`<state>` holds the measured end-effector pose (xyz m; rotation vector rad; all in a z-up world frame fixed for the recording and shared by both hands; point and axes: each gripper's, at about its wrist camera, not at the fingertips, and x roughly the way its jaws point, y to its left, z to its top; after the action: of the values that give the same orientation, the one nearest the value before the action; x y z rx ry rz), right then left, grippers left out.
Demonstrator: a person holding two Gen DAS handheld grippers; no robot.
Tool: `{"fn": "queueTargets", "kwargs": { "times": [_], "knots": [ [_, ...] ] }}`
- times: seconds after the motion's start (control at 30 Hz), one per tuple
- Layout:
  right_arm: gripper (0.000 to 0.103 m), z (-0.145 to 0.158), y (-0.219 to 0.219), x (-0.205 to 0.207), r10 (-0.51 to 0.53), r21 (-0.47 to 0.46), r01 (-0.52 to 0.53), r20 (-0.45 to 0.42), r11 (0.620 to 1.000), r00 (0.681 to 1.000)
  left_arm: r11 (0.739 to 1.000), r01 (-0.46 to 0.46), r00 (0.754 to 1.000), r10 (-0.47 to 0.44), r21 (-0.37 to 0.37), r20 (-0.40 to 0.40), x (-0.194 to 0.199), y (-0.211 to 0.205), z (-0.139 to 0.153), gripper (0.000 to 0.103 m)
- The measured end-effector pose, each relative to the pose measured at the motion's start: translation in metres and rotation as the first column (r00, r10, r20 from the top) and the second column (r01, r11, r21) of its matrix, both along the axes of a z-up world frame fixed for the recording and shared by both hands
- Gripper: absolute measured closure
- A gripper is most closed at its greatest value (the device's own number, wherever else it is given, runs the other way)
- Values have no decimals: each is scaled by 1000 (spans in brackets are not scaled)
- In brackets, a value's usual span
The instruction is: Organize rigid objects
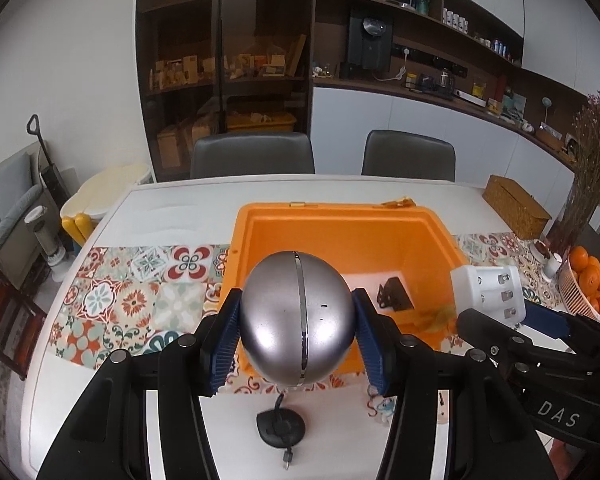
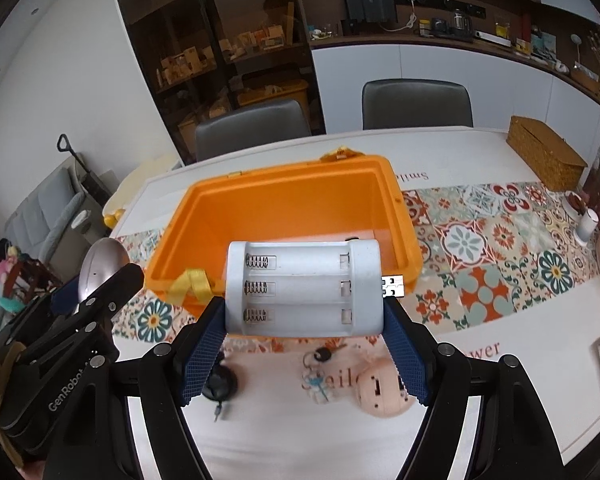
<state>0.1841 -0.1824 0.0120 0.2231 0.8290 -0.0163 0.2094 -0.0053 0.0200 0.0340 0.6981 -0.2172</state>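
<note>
The orange bin is sitting open on the table, holding what seems to be one dark bracket. My left gripper is clamping the silver egg-shaped speaker and my right gripper is gripping the white battery charger, both hanging at the bin's near rim. A black stand, keys and a pinkish gadget are waiting on the table.

Glossy metallic ball — matt white plastic charger.
</note>
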Motion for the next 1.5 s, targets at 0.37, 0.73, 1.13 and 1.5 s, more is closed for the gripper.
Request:
{"fn": "queueTargets", "kwargs": {
  "times": [0.37, 0.73, 1.13, 1.5],
  "knots": [
    [27, -3, 2, 37, -5, 0, 5, -24, 1000, 1000, 1000, 26, 1000, -26, 9, 1, 33, -3, 2, 50],
    [27, -10, 4, 81, -7, -25, 6, -76, 1000, 997, 999, 42, 998, -41, 26, -41, 77, -8, -11, 50],
    [27, -25, -2, 112, -34, -39, 29, -145, 999, 989, 995, 95, 976, -87, 31, -200, 123, -24, -42, 50],
    [27, -38, -8, 122, -55, -41, 48, -193, 998, 980, 993, 107, 964, -93, 44, -249, 135, -32, -56, 45]
  ]
}}
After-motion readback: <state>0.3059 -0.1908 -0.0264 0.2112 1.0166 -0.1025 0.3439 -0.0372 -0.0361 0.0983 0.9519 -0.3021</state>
